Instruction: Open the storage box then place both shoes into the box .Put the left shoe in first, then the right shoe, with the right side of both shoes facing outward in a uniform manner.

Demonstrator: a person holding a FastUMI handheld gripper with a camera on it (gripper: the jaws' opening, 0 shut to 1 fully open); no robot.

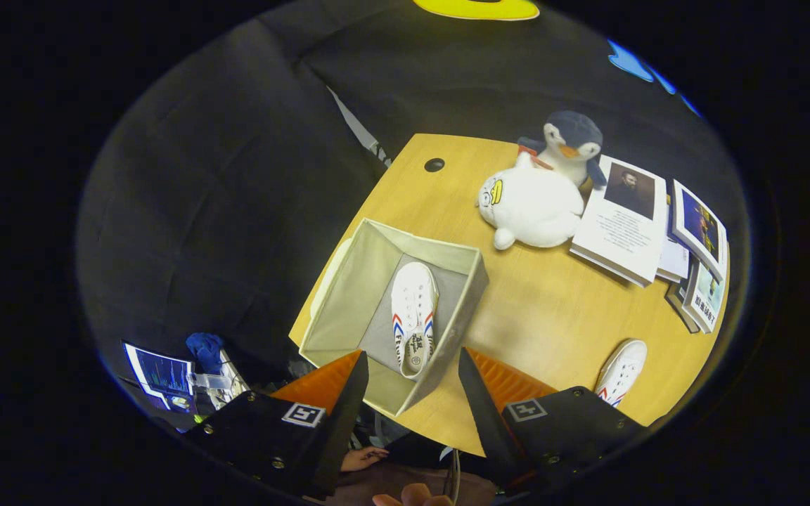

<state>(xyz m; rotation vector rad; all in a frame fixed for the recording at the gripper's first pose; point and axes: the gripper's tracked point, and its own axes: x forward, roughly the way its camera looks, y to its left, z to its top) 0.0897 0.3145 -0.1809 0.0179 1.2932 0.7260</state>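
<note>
the storage box point(349, 295) stands open at the near left corner of the wooden table point(553, 309), one white shoe point(413, 316) lying flat inside it. a second white shoe point(623, 369) lies on the table to the right, well apart. the gripper point(412, 365) hangs above the box's near edge, jaws wide and holding nothing. two plush toys point(538, 200) and books point(623, 221) lie farther off.
</note>
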